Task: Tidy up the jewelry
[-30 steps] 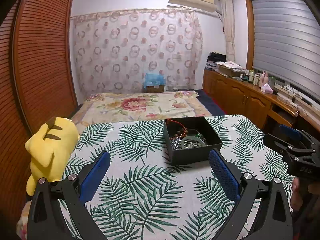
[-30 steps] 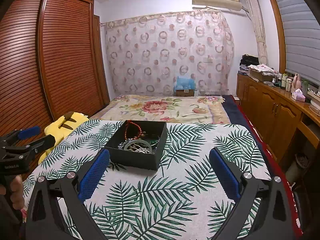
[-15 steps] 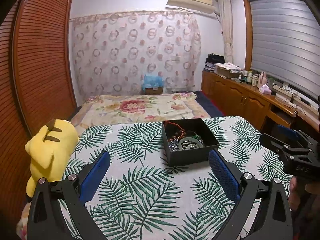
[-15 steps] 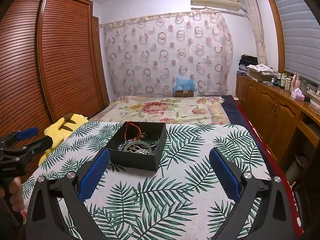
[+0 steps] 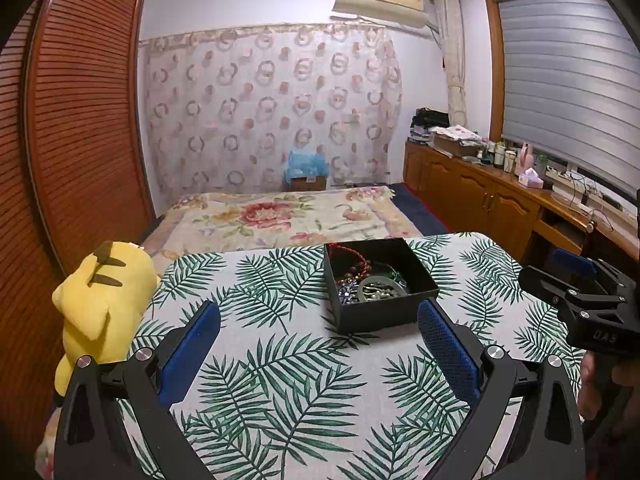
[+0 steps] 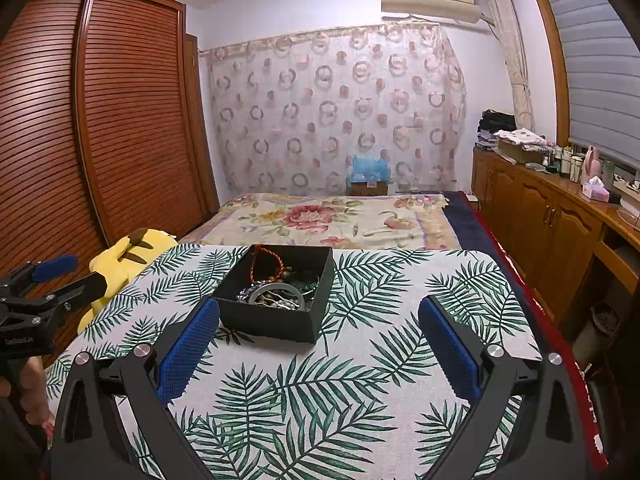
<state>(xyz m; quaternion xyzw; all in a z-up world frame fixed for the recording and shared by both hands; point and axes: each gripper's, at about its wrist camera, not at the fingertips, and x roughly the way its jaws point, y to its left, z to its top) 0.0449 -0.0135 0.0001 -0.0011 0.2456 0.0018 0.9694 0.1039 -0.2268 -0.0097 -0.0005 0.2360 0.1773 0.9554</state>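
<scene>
One black box [image 5: 380, 292] is sitting open-topped on the palm-leaf tablecloth [image 5: 280, 368], and everything else is placed around it. Inside the box, a red cord bracelet [image 6: 267, 261] is lying toward the far wall, a string of brown beads [image 6: 280, 279] is curling just in front of it, a pale green bangle [image 6: 276, 294] is resting against the near wall, and something dark green [image 6: 310, 285] is showing on the side nearest the wooden cabinets [image 6: 536, 216]; a heap of small silvery and bluish beads is tangling under the bangle, too fine to count or separate. So the box is holding one bangle, one red bracelet and at least one beaded strand, the rest being unclear. The left gripper [image 5: 320, 348] is hovering in front of the box, its two blue-padded fingers [image 5: 190, 354] spread wide with nothing between them. The right gripper [image 6: 320, 348] is hanging likewise before the box, fingers parted and empty. In each wrist view the other gripper is being cut off at the frame edge, with part of a hand [image 5: 596, 380] showing below it. One yellow plush toy [image 5: 102, 300] is slumping at the cloth's edge, on the side of the box toward the slatted wardrobe [image 5: 84, 120], its lower part hidden behind the left gripper's frame.
</scene>
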